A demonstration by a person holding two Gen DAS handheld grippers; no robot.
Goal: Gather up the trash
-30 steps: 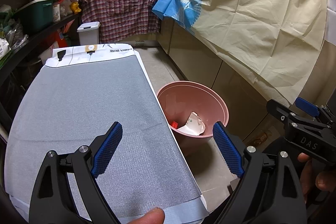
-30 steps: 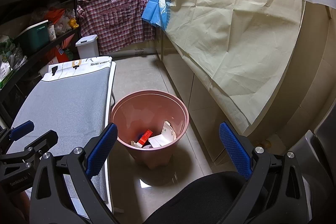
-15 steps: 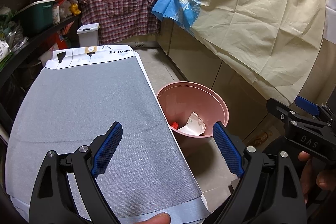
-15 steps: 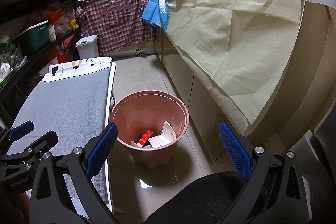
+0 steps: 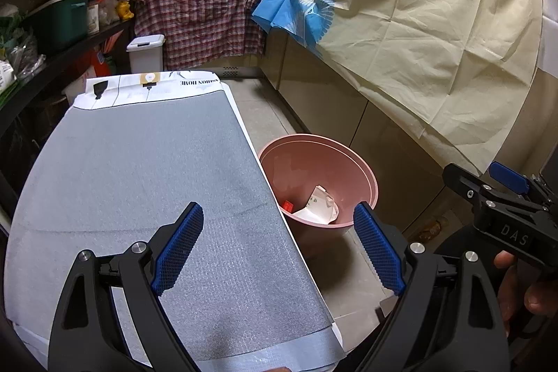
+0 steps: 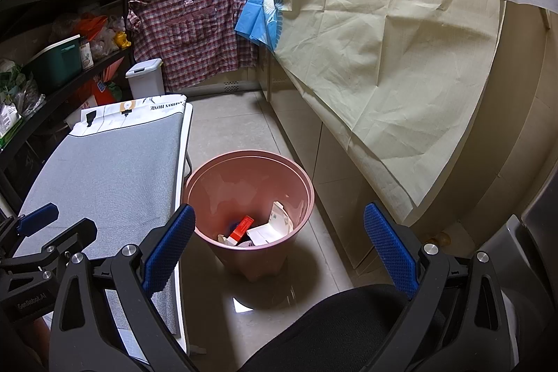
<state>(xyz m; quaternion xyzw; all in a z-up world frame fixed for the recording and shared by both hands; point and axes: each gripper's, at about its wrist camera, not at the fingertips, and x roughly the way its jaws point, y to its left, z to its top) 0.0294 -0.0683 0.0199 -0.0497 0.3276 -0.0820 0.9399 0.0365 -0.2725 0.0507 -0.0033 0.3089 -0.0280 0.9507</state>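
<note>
While both tools hang above the scene with nothing between their blue pads, the left gripper (image 5: 279, 243) stands with its jaws spread wide over the near end of a grey-covered table (image 5: 139, 169), and the right gripper (image 6: 279, 243) is spread just as wide above the floor, beside a black chair seat (image 6: 331, 330). Between them on the tiled floor stands a pink bin (image 6: 303, 183), just beside the table's right edge and near the lower cabinets. Trash already lies at its bottom: a crumpled white paper carton (image 6: 275, 225), a small red box (image 6: 242, 227) tilted against it, and other scraps too small to tell. From the left wrist view the same white carton (image 5: 319, 206) and a sliver of the red box (image 5: 287, 205) show inside the bin (image 5: 366, 173). The table's cover looks bare. A cream sheet (image 6: 383, 40) and a blue cloth (image 6: 258, 13) drape from the counter on the right, and a plaid shirt (image 6: 195, 33) hangs at the far end next to a small white lidded bin (image 6: 144, 77).
</note>
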